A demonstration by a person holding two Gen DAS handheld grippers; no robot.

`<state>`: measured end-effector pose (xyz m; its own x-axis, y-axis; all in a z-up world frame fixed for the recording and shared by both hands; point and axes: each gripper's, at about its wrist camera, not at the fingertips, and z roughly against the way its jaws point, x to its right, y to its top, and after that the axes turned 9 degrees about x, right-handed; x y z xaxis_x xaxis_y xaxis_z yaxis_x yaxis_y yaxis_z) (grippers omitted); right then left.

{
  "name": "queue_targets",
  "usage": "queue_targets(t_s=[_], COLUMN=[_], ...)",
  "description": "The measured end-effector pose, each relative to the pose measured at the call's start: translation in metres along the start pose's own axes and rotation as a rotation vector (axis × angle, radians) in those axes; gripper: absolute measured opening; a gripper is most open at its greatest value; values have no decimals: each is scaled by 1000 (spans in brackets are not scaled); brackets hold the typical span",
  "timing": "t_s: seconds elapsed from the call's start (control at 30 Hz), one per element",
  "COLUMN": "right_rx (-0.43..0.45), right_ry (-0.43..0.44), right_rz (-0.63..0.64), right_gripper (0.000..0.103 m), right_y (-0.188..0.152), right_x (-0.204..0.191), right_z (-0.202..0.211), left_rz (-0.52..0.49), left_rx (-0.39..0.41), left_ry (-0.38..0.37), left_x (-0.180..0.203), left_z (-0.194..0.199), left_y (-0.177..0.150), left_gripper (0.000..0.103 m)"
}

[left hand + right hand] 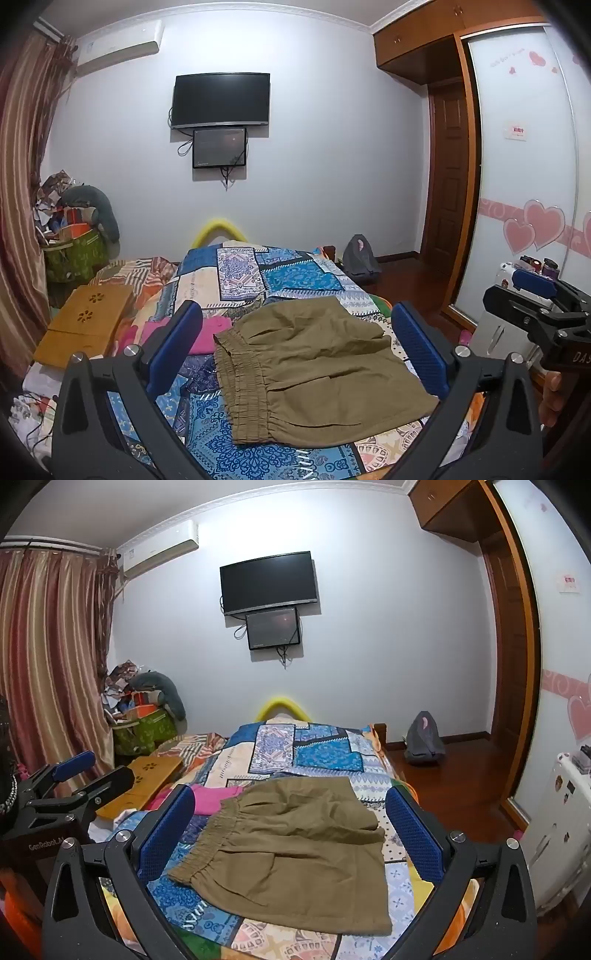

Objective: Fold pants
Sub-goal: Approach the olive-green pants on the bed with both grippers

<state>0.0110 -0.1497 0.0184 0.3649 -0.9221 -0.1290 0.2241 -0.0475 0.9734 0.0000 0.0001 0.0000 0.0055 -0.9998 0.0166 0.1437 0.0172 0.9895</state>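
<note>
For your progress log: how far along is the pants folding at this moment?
Done: the khaki pants lie on the patchwork bedspread already doubled over, elastic waistband to the left. In hand: nothing; the left gripper and right gripper are both above the pants, jaws wide apart. Left: at most another fold or smoothing.

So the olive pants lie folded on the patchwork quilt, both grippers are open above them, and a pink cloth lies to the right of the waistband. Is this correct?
One detail is wrong: the pink cloth lies to the left of the pants, beyond the waistband, as the right wrist view shows. The rest holds: the pants lie on the quilt, and the left gripper and right gripper are open.
</note>
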Motion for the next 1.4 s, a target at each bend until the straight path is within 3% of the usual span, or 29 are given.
queue_targets(t_s=[1.03,1.23,1.4], right_rx=[-28,-51,-63], right_ry=[2,-45,-111], right_rz=[-6,-5,41], right_gripper=[103,103,103], right_y=[-5,-7,-8], right_x=[0,13,34], right_z=[-5,-18,-42], left_rz=[-22,-45,-44], left_rx=[-2,-25,-53], left_ry=[-4,10,35], left_x=[6,0,-16], left_z=[-2,-17,-52], left_y=[-1,0,-1], left_gripper=[103,103,103])
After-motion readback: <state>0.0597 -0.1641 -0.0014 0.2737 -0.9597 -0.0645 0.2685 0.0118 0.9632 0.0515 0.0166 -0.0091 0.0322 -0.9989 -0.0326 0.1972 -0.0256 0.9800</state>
